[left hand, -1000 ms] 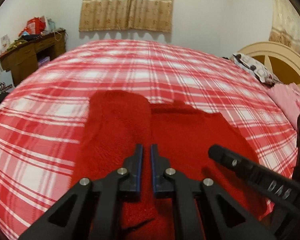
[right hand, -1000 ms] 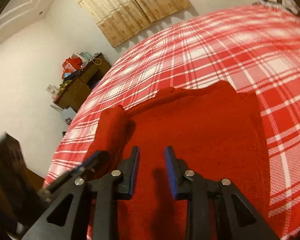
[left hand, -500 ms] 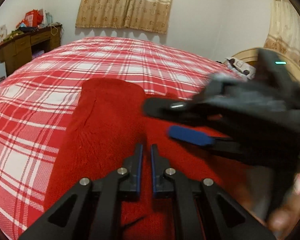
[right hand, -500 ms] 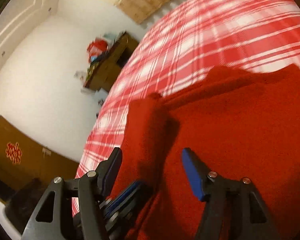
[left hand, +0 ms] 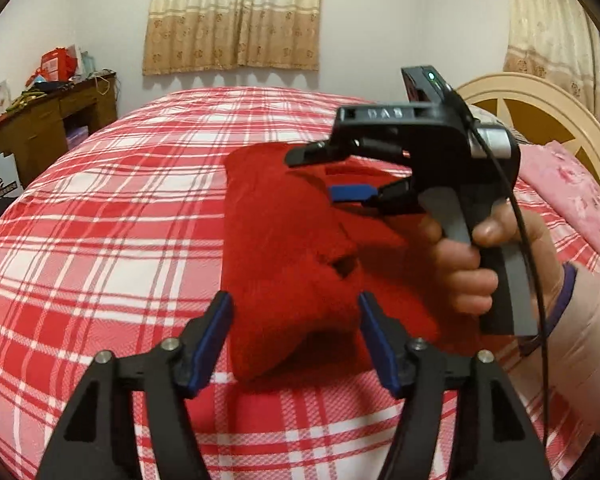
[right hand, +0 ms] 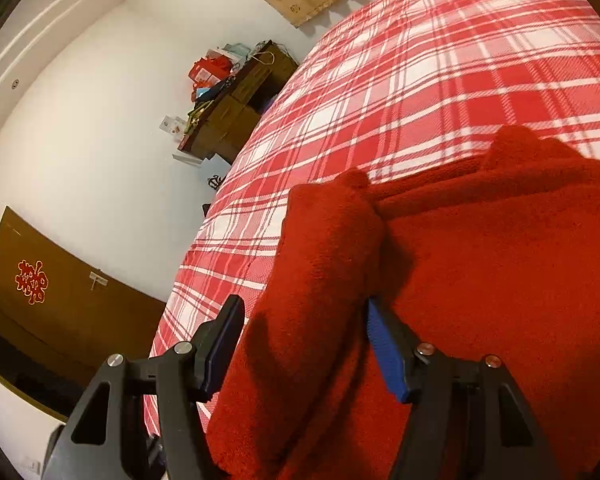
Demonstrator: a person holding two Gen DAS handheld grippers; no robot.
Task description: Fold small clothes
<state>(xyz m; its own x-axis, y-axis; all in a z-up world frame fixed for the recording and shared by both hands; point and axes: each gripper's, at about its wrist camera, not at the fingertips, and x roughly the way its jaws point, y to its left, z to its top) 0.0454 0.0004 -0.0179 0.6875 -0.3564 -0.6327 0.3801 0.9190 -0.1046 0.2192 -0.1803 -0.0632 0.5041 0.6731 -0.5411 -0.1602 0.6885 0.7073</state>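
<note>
One fold visibly made on the red garment [left hand: 284, 248]: left side turned over onto the middle as a thick band [right hand: 320, 272]; lies flat on the plaid bedspread [left hand: 100, 216], near its front edge; right side seemingly not folded yet, so likely about halfway. Left gripper [left hand: 294, 320] wide apart, holding nothing, hovering above the near hem; right gripper [right hand: 304, 332] also wide, straddling the folded band, gripping nothing; seen from the left camera above the cloth [left hand: 332, 176]. Probably remaining: second side fold, then halving.
</note>
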